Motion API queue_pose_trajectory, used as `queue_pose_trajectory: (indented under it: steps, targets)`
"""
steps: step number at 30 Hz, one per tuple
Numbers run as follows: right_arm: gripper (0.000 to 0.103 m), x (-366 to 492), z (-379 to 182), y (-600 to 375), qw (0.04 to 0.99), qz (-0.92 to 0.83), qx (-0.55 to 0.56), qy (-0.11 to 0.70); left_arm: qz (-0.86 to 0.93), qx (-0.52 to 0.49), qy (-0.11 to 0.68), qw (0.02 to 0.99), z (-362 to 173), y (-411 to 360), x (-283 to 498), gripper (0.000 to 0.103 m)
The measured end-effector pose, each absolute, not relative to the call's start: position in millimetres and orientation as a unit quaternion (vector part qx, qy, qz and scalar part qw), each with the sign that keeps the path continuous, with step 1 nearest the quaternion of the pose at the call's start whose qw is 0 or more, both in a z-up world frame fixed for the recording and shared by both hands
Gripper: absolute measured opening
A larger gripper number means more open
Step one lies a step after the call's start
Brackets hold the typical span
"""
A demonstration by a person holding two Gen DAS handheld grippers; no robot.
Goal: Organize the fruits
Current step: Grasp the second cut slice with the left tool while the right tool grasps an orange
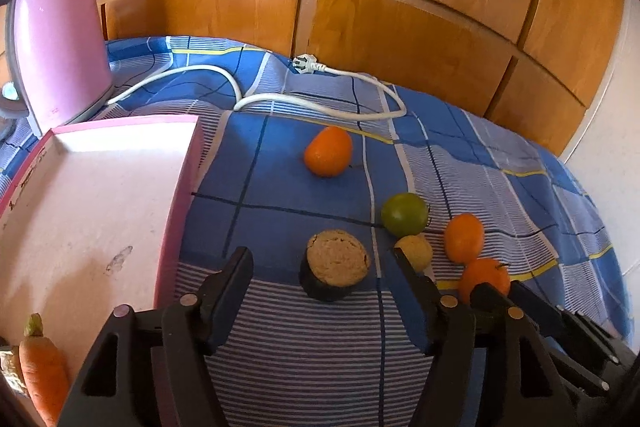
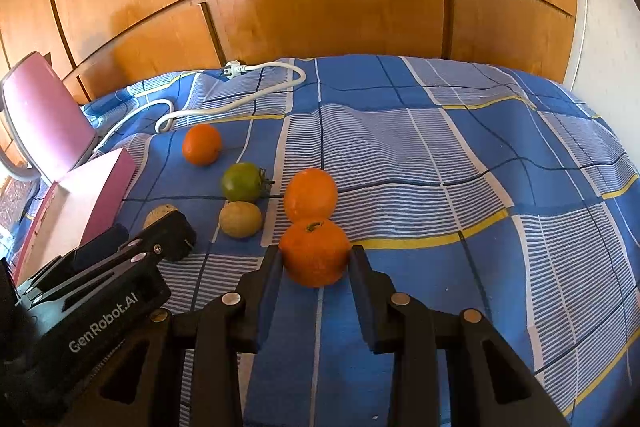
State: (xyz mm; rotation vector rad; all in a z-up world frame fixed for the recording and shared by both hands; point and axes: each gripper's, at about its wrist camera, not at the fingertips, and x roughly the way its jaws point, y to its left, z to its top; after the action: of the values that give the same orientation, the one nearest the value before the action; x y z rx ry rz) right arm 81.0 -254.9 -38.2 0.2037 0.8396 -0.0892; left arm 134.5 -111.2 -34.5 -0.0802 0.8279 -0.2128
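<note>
Nearest to me, at the lower left of my left view, a carrot (image 1: 42, 367) lies in the pink tray (image 1: 176, 219), which sits on the blue checked bedspread (image 1: 280, 347) with a pink kettle (image 1: 60, 35) behind it. A white cable (image 1: 320, 105) with its plug (image 1: 304, 63) loops across the cloth in front of the wooden wardrobe doors (image 1: 420, 7). My left tongs (image 1: 324, 259) stand open with nothing gripped; just ahead of them, between the tips, sits a dark-skinned halved fruit (image 1: 336, 265), cut face up, touched by neither pad. Further on lies an orange (image 1: 328, 151) on its own. To the right comes the cluster: a green tomato (image 2: 242, 182), a small yellowish fruit (image 2: 240, 219) just beside it, then a second orange (image 2: 311, 195) touching a tangerine (image 2: 314, 253). My right tongs (image 2: 316, 259) are closed partway around that tangerine, both pads against its sides, and it rests on the bedspread. Right of that, only the bedspread runs to the white wall (image 2: 600, 7).
</note>
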Motion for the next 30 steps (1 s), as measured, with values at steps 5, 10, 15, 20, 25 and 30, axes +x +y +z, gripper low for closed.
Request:
queue_pose_trajectory:
  steps: [5, 10, 15, 20, 25, 30]
  targets:
    - [0.034, 81.2, -38.0, -254.7, 0.907, -0.042, 0.097, 0.407, -0.087, -0.022, 0.408, 0.908, -37.3, -114.7, 140.0, 0.063]
    - [0.034, 81.2, -37.8, -253.4, 0.908, -0.042, 0.093, 0.407, -0.093, -0.030, 0.401, 0.911, -35.4, -109.5, 137.8, 0.035]
    - [0.034, 81.0, -38.0, -252.8, 0.908, -0.043, 0.091, 0.407, -0.116, -0.030, 0.392, 0.912, -32.5, -104.6, 130.7, 0.035]
    - [0.034, 80.5, -38.2, -252.7, 0.907, -0.042, 0.093, 0.408, -0.136, -0.034, 0.375, 0.916, -25.8, -94.1, 118.5, 0.035]
    - [0.034, 80.3, -37.9, -254.3, 0.907, -0.042, 0.098, 0.407, -0.168, -0.044, 0.364, 0.915, -18.7, -81.5, 100.1, 0.035]
    - [0.034, 78.5, -36.7, -258.0, 0.907, -0.041, 0.106, 0.405, -0.188, -0.057, 0.355, 0.914, -8.6, -74.5, 78.3, 0.035]
